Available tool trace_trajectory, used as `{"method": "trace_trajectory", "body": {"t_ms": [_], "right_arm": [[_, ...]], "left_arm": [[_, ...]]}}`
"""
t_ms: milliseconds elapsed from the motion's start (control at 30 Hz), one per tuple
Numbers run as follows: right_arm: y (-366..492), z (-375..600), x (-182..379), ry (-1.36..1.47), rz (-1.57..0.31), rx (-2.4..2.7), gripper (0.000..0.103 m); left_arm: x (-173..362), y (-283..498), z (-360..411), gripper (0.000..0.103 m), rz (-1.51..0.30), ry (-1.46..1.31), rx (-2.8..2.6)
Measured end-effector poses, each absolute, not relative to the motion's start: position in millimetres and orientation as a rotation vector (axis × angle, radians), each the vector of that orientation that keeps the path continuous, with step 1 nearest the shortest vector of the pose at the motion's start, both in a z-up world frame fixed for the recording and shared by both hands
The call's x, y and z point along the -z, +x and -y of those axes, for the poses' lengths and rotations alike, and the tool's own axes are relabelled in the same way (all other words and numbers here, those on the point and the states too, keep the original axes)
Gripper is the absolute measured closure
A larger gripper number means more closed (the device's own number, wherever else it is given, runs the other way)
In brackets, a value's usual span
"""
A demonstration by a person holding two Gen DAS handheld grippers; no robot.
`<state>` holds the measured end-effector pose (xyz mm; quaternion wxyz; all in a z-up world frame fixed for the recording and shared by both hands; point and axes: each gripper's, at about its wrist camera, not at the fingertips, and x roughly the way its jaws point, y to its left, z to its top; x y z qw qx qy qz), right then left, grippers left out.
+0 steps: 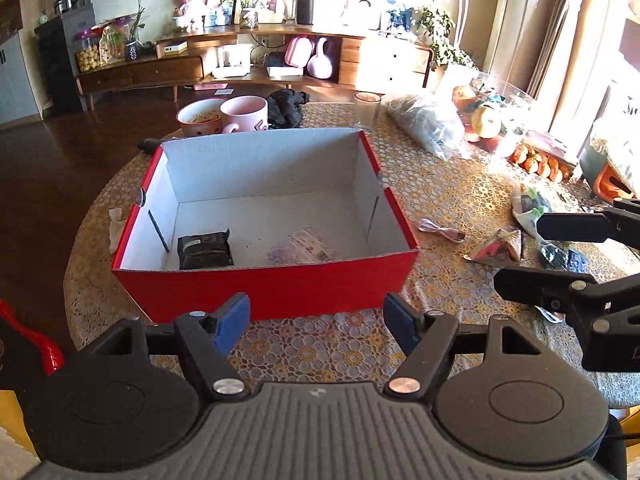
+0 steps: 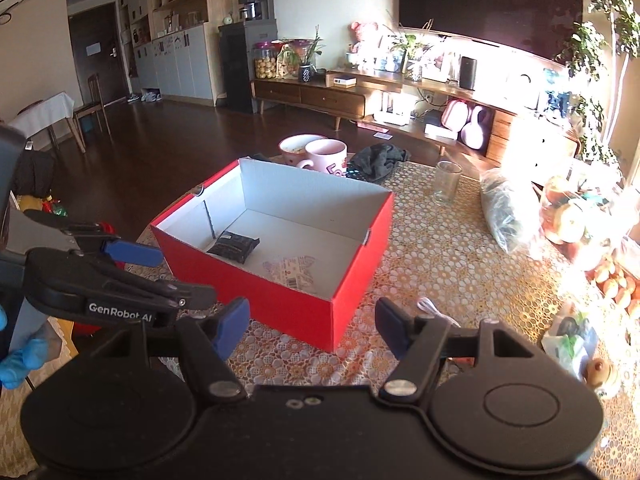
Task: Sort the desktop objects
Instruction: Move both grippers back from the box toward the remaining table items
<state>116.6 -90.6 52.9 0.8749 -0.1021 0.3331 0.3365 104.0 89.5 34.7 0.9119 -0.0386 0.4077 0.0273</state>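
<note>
Red box [image 1: 272, 288] sitting mid-desk [image 1: 440, 200] as sorting bin, already holding dark packet [image 1: 205, 251]. Left gripper [image 1: 316, 322], right gripper [image 2: 312, 322] hovering before box, both wide, empty; pink cable [image 1: 440, 230] right of box waiting.

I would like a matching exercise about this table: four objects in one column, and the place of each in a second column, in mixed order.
Objects:
1. dark packet
2. pink mug
3. empty glass
4. pink cable

Places:
A. on the tablecloth, right of the red box
B. inside the red box, by its left wall
C. behind the red box, beside a bowl
D. behind the box's far right corner, left of a plastic bag

Pairs: 1-B, 2-C, 3-D, 4-A
</note>
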Motion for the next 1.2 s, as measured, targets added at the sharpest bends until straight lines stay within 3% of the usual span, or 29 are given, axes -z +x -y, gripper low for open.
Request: {"method": "trace_trajectory", "body": {"t_ms": [1200], "right_arm": [[61.0, 243.1, -40.0, -0.066, -0.609, -0.470, 0.021]], "left_arm": [[-14.4, 53.5, 27.4, 0.030, -0.780, -0.010, 0.159]]}}
